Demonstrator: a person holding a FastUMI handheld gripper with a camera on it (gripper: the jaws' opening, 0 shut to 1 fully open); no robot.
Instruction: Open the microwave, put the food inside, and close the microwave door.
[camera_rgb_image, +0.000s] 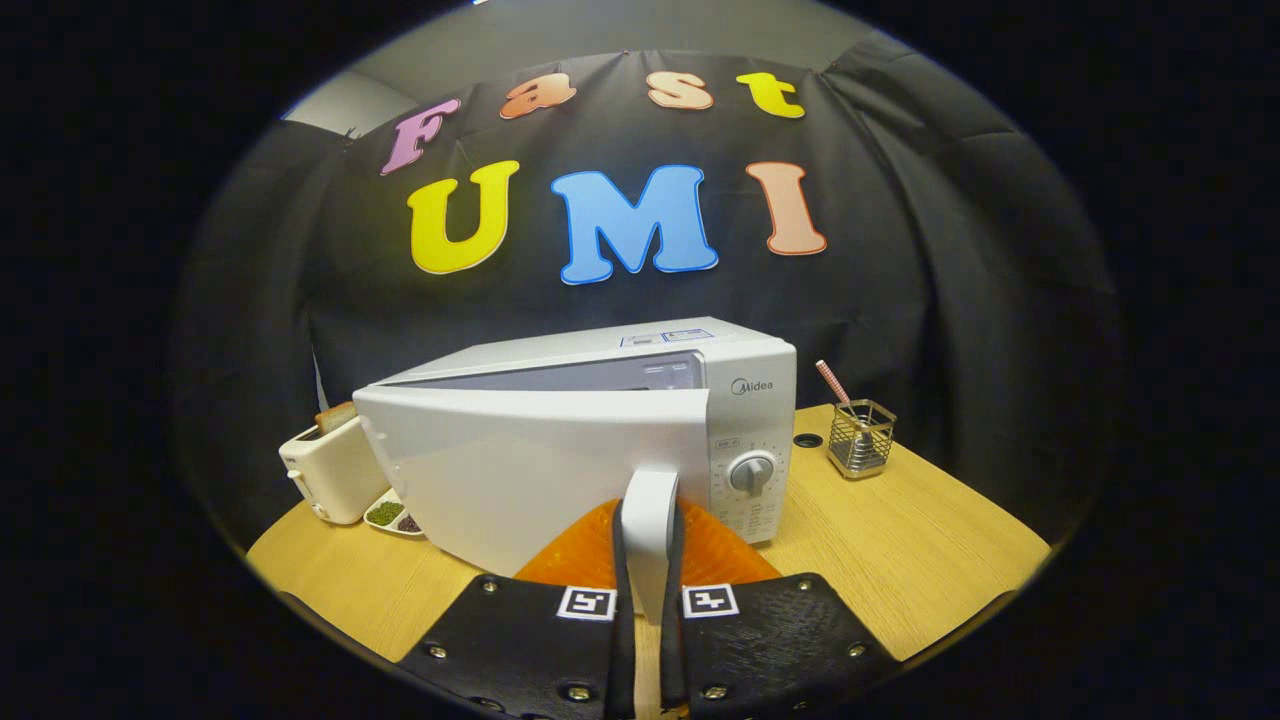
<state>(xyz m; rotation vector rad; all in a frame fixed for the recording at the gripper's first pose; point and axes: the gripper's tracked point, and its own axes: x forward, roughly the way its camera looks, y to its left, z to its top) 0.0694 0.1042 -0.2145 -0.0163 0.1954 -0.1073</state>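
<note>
Your gripper (650, 545) was clenched on the microwave's door handle (650, 520), one finger pressed to each side of that upright white bar, with two square marker tags just behind the fingers. Beyond the handle, the door (520, 470) stood partly ajar, its handle edge swung out from the front of the single white microwave (600, 400), which sat on the wooden bench (930, 540). One round dial (752, 473) showed on the control panel just beside the handle. Past the hinge side of the door you had one white toaster (330, 470) with one slice of bread (335, 415) standing in it, and one small tray of food (393, 517) lay beside its base. Well off past the dial side stood one wire holder (860, 438) with a single striped stick (832, 382) in it.
</note>
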